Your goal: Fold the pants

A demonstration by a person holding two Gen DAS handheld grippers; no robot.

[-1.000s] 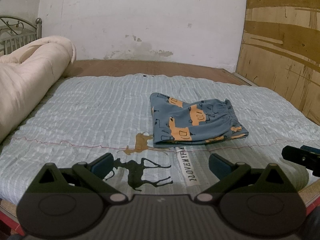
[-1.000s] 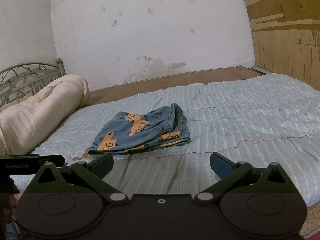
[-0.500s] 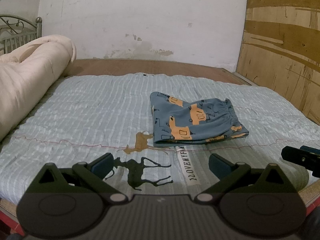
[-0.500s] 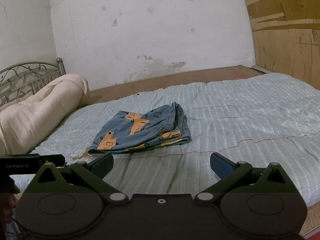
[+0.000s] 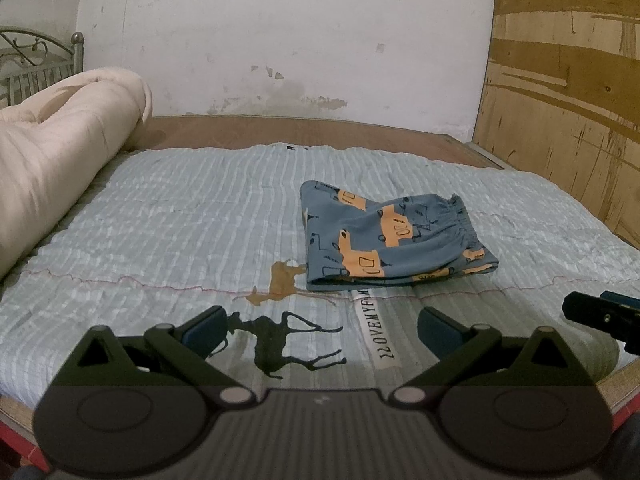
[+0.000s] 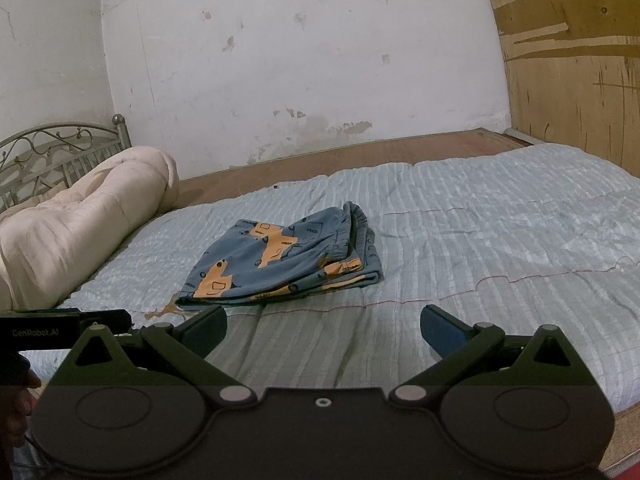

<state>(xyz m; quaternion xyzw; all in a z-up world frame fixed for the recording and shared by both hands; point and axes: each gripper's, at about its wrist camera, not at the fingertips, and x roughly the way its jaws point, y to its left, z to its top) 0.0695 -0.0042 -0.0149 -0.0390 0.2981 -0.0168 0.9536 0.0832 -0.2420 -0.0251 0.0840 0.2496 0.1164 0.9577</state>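
A folded pair of blue cotton pants with orange vehicle prints [image 5: 384, 240] is lying on a pale blue striped quilted bedspread [image 5: 180, 216]. The left gripper [image 5: 320, 326] is hovering near the bed's front edge with its jaws spread wide, gripping nothing and well short of the pants. A rolled cream-coloured duvet [image 5: 60, 160] is resting along the bedspread's left side.

Rolled cream duvet [image 5: 60, 152] on striped bedspread [image 5: 180, 216]; plywood panel [image 5: 560, 100].
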